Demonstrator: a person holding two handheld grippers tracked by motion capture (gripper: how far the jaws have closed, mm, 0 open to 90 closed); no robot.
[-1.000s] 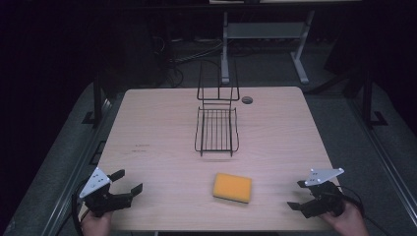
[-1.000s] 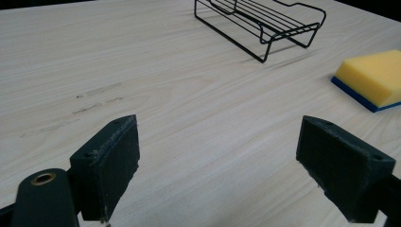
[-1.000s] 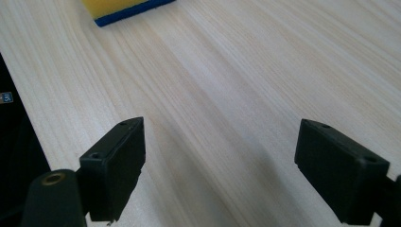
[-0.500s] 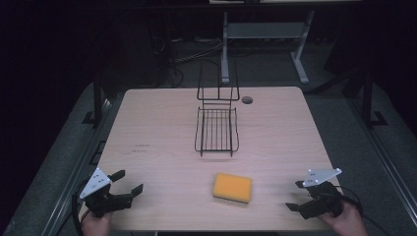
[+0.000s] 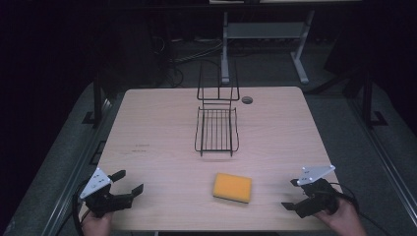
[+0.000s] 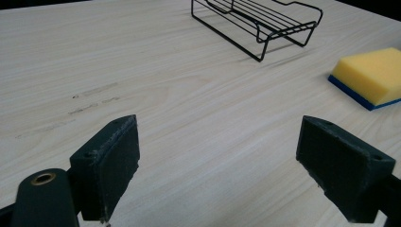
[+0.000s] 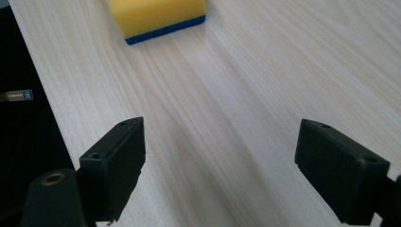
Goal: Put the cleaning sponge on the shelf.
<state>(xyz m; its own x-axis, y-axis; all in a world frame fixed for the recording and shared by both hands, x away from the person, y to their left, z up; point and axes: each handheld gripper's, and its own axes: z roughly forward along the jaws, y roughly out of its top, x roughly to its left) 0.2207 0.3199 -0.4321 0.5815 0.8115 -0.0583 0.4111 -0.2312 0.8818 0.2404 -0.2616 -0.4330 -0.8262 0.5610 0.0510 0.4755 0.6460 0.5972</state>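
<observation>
1. Black jaws of the left gripper [image 5: 127, 183] stand wide apart with nothing between them. It sits at the near left corner of the table [image 5: 162, 123], and the left hand [image 5: 96, 223] holds it from below the near edge. The jaws point right and a little forward, over bare wood.
2. Faint grey marks lie on the wood ahead of the left gripper. They look like small writing, but I cannot read them.
3. Black wire rack [image 5: 216, 129] stands in the middle of the table, toward the far side, with a tall wire back. It is empty and well apart from both grippers.
4. Small dark round hole [image 5: 247, 100] sits in the table just right of the rack's back.
5. Yellow sponge [image 5: 232, 187] with a blue underside lies flat near the front edge, between the two grippers. It touches neither. Nothing stands between it and either gripper.
6. Right gripper [image 5: 291, 194] is at the near right corner, held by the right hand [image 5: 342, 221]. Its jaws are also wide apart and empty, and they point left toward the sponge.
7. Small tag beside the table edge, seen in the right gripper view, is too blurred to read.
</observation>
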